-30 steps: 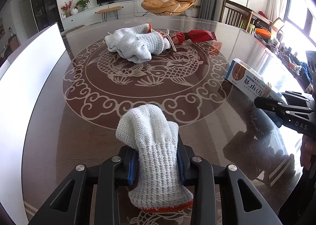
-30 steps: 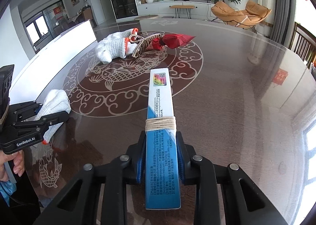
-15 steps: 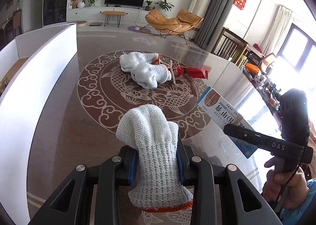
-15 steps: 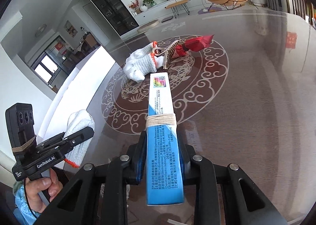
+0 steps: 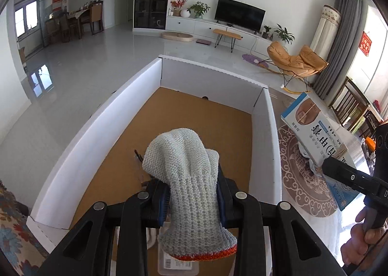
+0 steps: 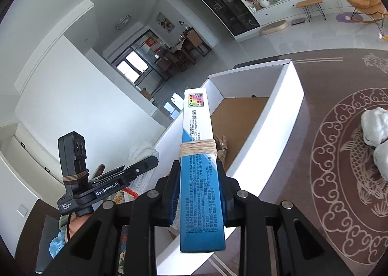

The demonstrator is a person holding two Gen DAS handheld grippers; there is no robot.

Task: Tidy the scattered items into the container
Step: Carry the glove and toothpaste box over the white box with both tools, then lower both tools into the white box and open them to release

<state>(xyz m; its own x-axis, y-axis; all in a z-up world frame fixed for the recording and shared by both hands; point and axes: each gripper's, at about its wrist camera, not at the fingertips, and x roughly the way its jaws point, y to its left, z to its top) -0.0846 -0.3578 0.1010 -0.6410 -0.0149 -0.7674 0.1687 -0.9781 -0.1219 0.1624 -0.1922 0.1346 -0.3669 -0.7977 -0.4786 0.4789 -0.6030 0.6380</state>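
Your left tool is pinched tight on a gray knit glove. The glove has an orange cuff at the end near you. It hangs in the air over the white box with the brown floor, and it is not touching the box. This box sits at the edge of the counter.

Some small things lie inside the box. There is a thin dark thing on the brown floor just past the glove. There is also a clear packet with a label right under your tool. I cannot tell what they are.

Your right tool is pinched tight on a long blue and white carton. A band of tan string is wrapped around the carton just past the tool's pads. The far end of the carton points over the near wall of the box. From the left camera, the carton is up in the air beside the box's right wall, above the brown counter.

More gray gloves lie on the round swirl pattern in the middle of the counter, well apart from the box.
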